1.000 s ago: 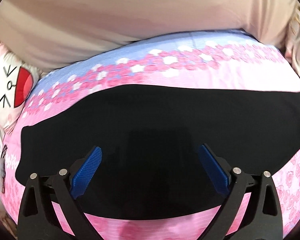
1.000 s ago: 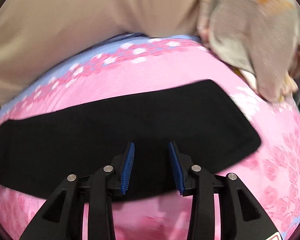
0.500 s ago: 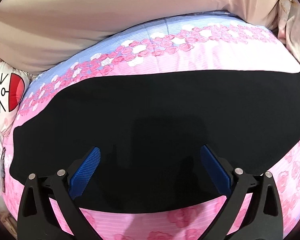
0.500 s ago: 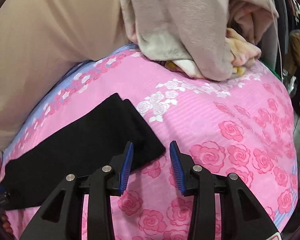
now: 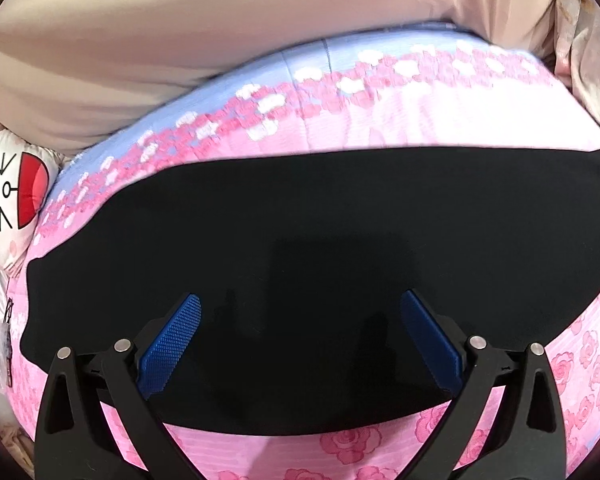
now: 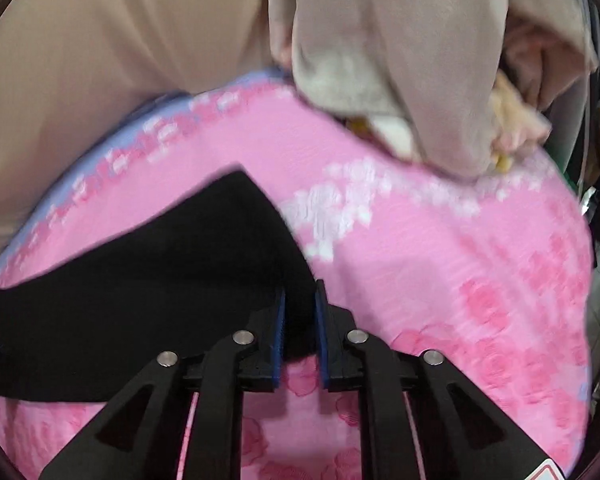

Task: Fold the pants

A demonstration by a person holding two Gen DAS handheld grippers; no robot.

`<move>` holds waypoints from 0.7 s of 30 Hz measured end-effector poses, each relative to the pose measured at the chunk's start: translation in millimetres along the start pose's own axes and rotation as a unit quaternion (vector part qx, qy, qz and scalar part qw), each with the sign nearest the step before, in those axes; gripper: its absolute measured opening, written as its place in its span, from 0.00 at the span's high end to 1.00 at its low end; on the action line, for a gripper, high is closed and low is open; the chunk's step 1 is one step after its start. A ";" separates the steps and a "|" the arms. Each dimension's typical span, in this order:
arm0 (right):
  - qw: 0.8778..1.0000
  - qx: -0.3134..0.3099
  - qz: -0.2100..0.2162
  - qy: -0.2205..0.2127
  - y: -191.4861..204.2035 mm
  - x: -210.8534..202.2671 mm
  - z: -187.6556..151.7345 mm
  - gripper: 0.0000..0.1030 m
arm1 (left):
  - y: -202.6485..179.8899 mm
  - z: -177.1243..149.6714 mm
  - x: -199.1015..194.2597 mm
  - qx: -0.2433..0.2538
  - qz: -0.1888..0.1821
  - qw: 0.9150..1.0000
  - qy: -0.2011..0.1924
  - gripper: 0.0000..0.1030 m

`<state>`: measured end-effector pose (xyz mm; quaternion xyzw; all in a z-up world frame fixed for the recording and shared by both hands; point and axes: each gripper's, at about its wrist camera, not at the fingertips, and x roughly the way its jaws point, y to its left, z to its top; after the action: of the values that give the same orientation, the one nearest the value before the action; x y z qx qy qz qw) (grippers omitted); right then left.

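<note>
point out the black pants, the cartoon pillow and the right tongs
black pants (image 5: 300, 220), left wrist view, middle of the cloth
cartoon pillow (image 5: 8, 196), left wrist view, its printed face
right tongs (image 6: 300, 304), right wrist view, between the tips

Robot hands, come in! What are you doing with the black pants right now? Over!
Right gripper just closing, fingers on the black pants corner. Left gripper open above the pants, touching nothing. Pants flat on pink bedspread. Nothing in the way.

No readable text; only cartoon-face marks on a pillow (image 5: 10, 196).
</note>
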<state>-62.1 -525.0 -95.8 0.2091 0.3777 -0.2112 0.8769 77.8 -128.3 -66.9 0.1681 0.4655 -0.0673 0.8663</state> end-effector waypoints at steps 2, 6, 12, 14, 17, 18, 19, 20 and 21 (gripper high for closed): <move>1.000 0.001 0.003 -0.011 2.3 -12.2 3.8 0.78 | -5.0 -2.4 4.2 0.005 -0.003 1.000 0.009 0.05; 0.999 -0.005 0.010 -0.038 6.8 -27.6 26.8 0.60 | -14.3 -5.4 3.5 0.018 -0.010 1.000 0.007 0.05; 0.997 -0.072 0.023 0.004 43.6 22.6 64.2 0.51 | -20.4 -5.9 3.2 0.022 -0.015 1.000 0.008 0.05; 0.995 -0.096 -0.011 0.039 50.7 58.1 65.9 0.85 | -19.5 -5.4 2.7 0.023 -0.016 1.000 0.009 0.05; 0.998 -0.068 -0.009 0.008 40.7 48.0 69.8 0.97 | -17.0 -4.1 0.2 0.024 -0.014 1.000 0.005 0.05; 0.998 -0.065 -0.011 -0.008 35.2 44.6 70.1 0.96 | -14.4 -3.7 -1.1 0.021 -0.014 1.000 0.001 0.05; 0.998 -0.058 -0.019 0.001 27.3 50.8 68.4 0.96 | -12.0 -3.4 -0.4 0.018 -0.016 1.000 0.000 0.05; 0.998 -0.048 -0.038 0.027 17.5 58.5 63.9 0.94 | -9.7 -2.7 0.7 0.016 -0.019 1.000 0.002 0.05; 0.998 -0.035 -0.033 0.029 9.8 55.8 60.1 0.92 | -8.8 -2.0 3.3 0.017 -0.021 1.000 0.006 0.05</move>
<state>12.5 -560.4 -98.0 0.1721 0.4170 -0.2203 0.8648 75.7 -135.7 -72.6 0.1733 0.4725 -0.0920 0.8592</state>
